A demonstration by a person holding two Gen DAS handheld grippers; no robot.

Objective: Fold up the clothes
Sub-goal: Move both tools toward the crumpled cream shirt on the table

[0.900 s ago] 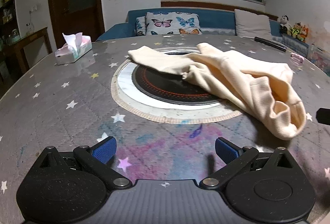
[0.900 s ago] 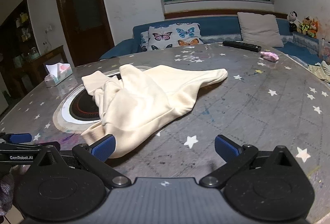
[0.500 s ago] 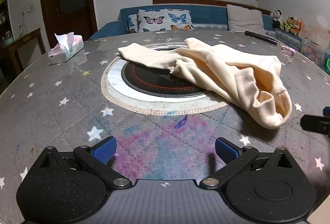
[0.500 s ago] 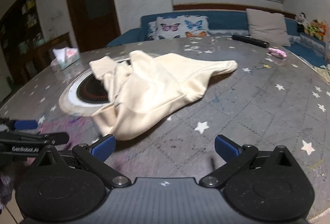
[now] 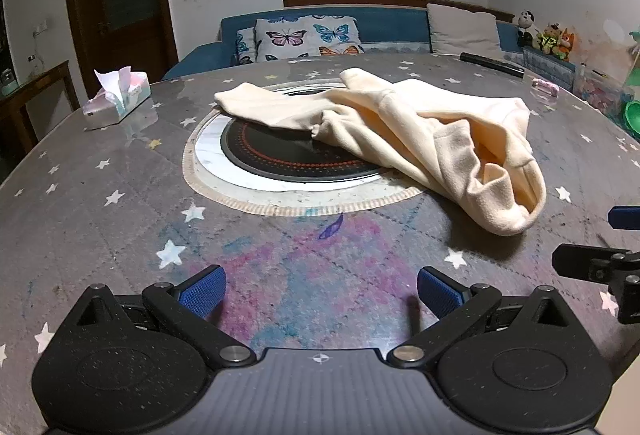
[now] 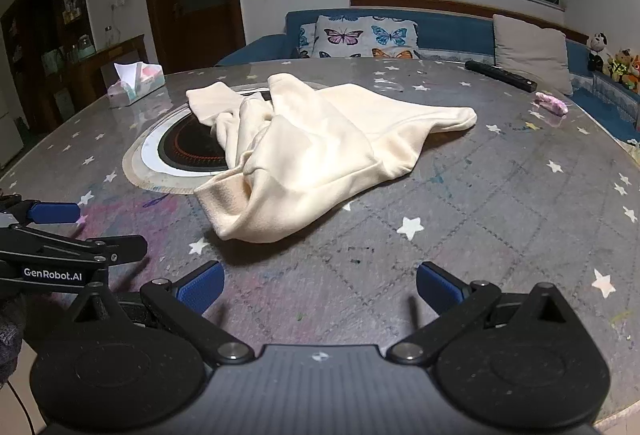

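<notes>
Two grippers: I hold both low over the near edge of the round table [image 5: 100, 203], side by side, neither touching cloth.
Left gripper [image 5: 320, 289]: my blue pads spread wide, nothing between them.
Right gripper [image 6: 320, 285]: equally wide, empty, pointed at the garment's near end.
Cream garment [image 6: 316, 151]: crumpled and unfolded, lying partly over the dark cooktop ring [image 5: 288, 155] at the table's centre, one open cuff or hem end facing me.
</notes>
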